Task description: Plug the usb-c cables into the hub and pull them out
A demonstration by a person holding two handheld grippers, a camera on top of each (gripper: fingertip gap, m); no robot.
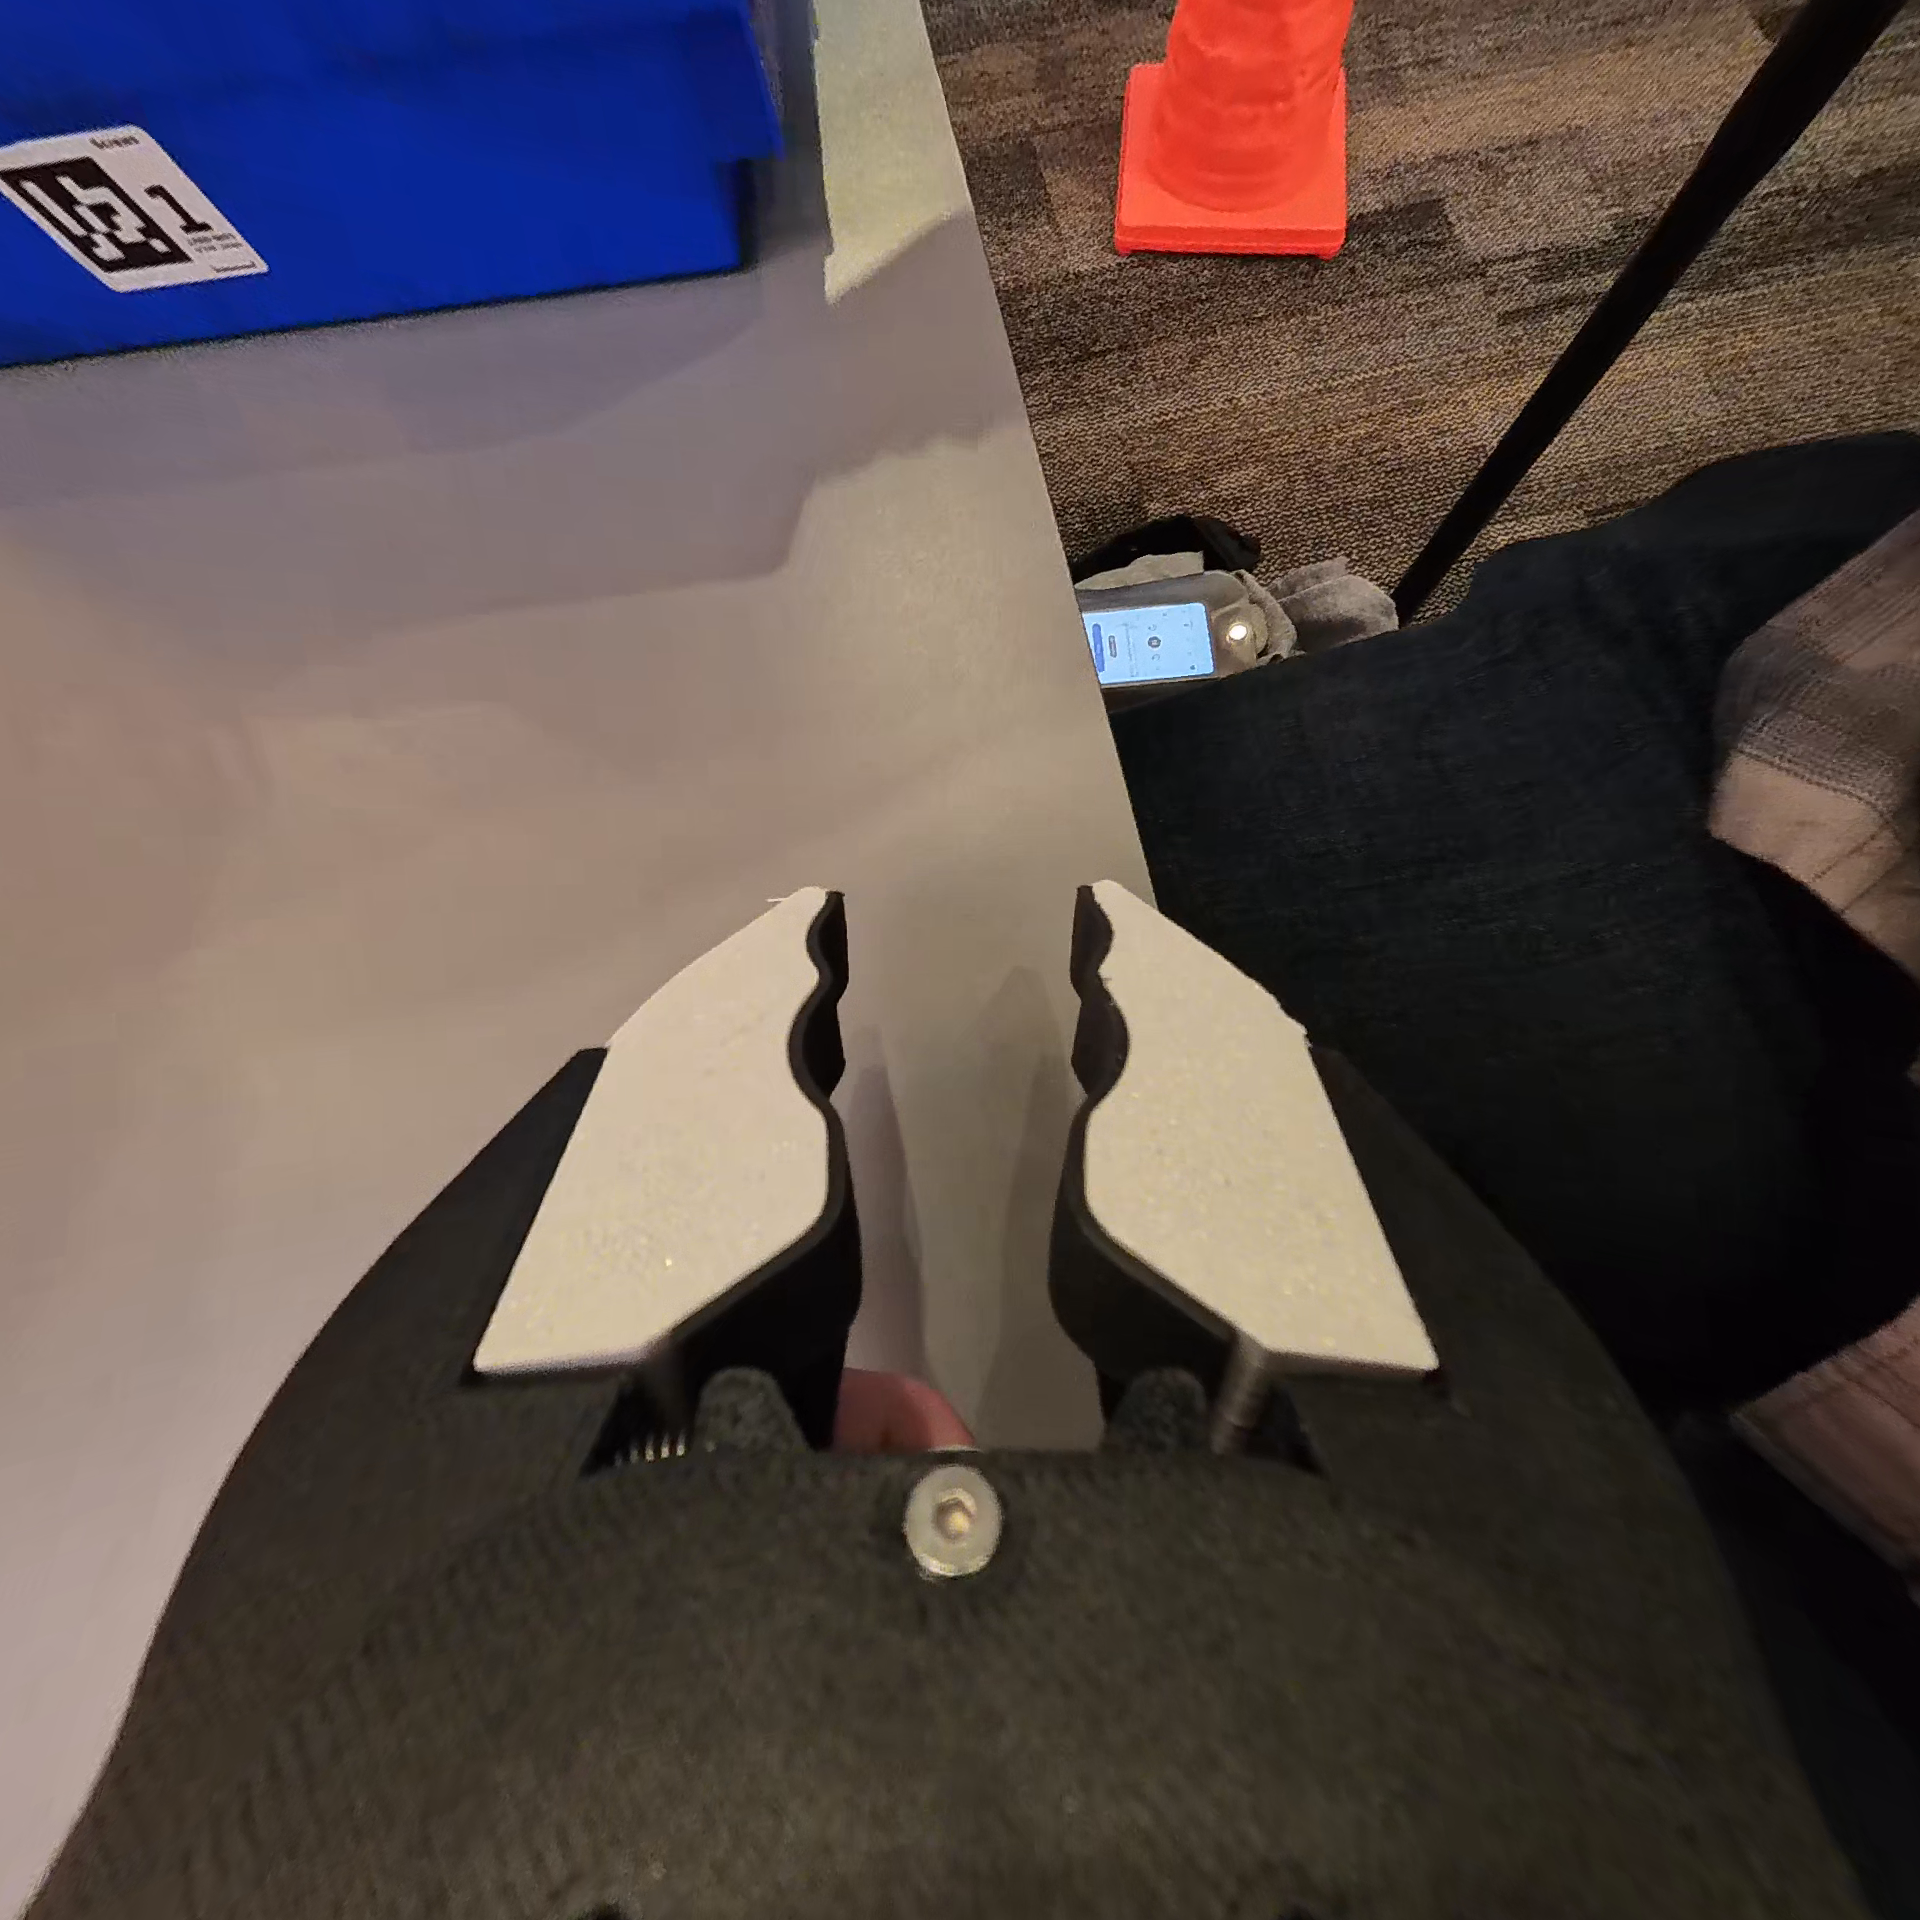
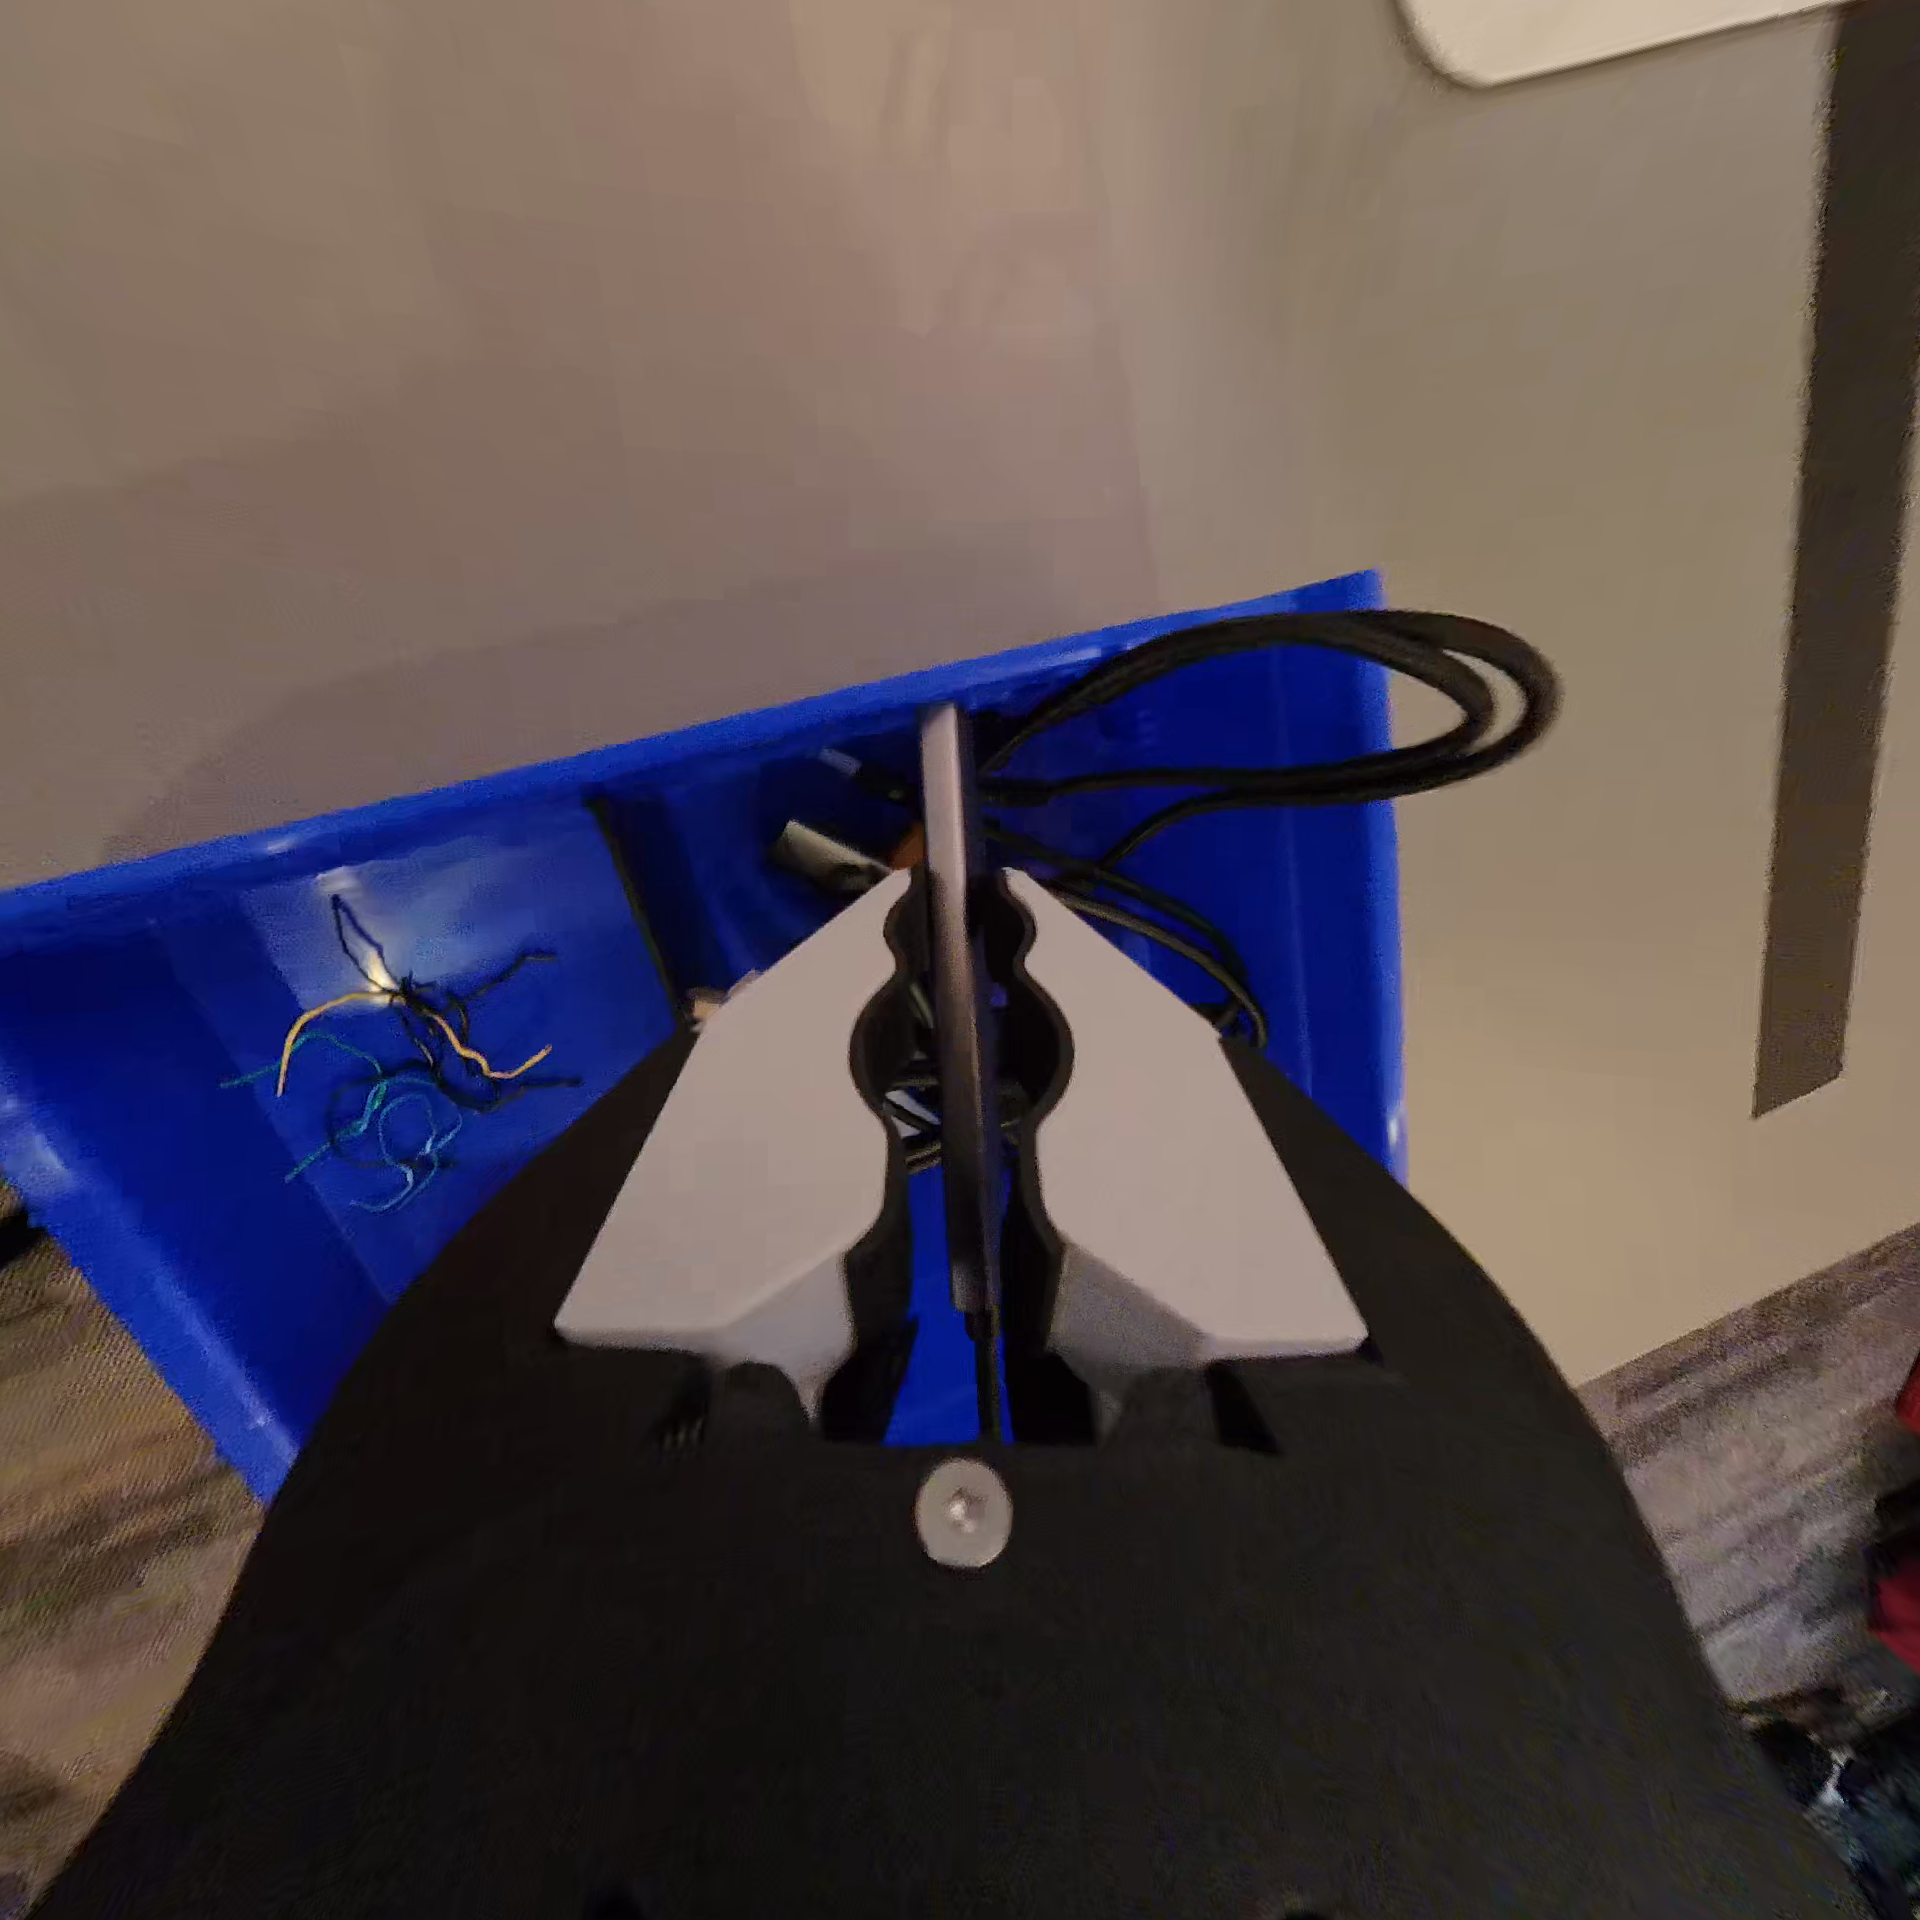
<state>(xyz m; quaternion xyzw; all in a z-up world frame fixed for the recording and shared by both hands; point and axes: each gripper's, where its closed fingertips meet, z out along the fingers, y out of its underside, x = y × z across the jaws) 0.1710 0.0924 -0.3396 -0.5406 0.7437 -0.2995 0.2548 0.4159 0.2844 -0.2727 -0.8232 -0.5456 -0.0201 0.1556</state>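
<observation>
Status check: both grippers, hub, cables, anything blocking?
Left gripper open, empty, over the white table. Right gripper shut on the grey hub, edge-on over the blue bin. Black cables loop over the bin rim; plug state unclear. No obstruction seen.

The blue bin (image 1: 395, 166) is cut off by the top and left edges of the left wrist view, so its inside is out of sight. The orange cone (image 1: 1236, 135) loses its tip to the top edge. A small lit screen (image 1: 1148, 644) beyond the bench (image 1: 520, 675) edge is too small to make out. In the right wrist view, the thin grey hub (image 2: 951, 935) shows edge-on, its ports hidden, with its lower part between the fingers of the right hand-held gripper (image 2: 954, 883). The black cables (image 2: 1351, 707) are motion-blurred, and their plug ends cannot be made out. A white object (image 2: 1558, 31) is cropped at the top edge.
</observation>
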